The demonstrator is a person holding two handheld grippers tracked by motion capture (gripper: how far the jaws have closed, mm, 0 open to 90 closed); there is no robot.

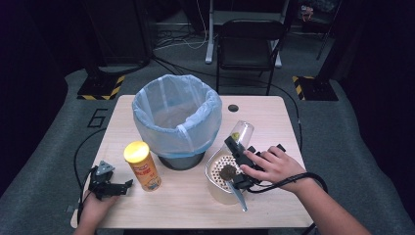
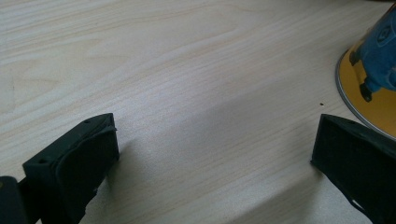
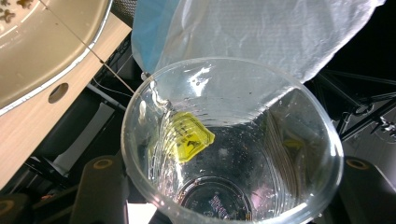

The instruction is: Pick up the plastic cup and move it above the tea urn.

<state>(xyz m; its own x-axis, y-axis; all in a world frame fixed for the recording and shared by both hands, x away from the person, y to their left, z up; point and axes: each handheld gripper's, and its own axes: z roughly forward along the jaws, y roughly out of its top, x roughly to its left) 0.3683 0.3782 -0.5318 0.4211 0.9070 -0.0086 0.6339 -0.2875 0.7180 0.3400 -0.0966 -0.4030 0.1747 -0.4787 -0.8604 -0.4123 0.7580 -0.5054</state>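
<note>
Wooden table (image 1: 274,117), w/ a trash bin (image 1: 177,120) at centre-back, lined w/ a pale blue plastic bag. Right of the bin's base sits a metal bowl (image 1: 214,169) holding a perforated strainer insert w/ dark residue; a spoon (image 1: 238,196) sticks out toward the table's front edge.

Front-left of the bin: yellow-lidded chip can (image 1: 142,166), upright, just beside the bin's base.

Right gripper (image 1: 234,142) is clamped on a clear plastic cup (image 1: 241,133), jaws pressing both sides of the cup wall. Cup is held tilted, mouth toward the bin rim, above the bowl's far edge. Inside it, a yellow tea-bag tag (image 3: 189,142) clings to the wall.

Left gripper (image 1: 128,184) rests on the table near the front-left corner, jaws wide apart, nothing between them, the chip can just to its right.
</note>
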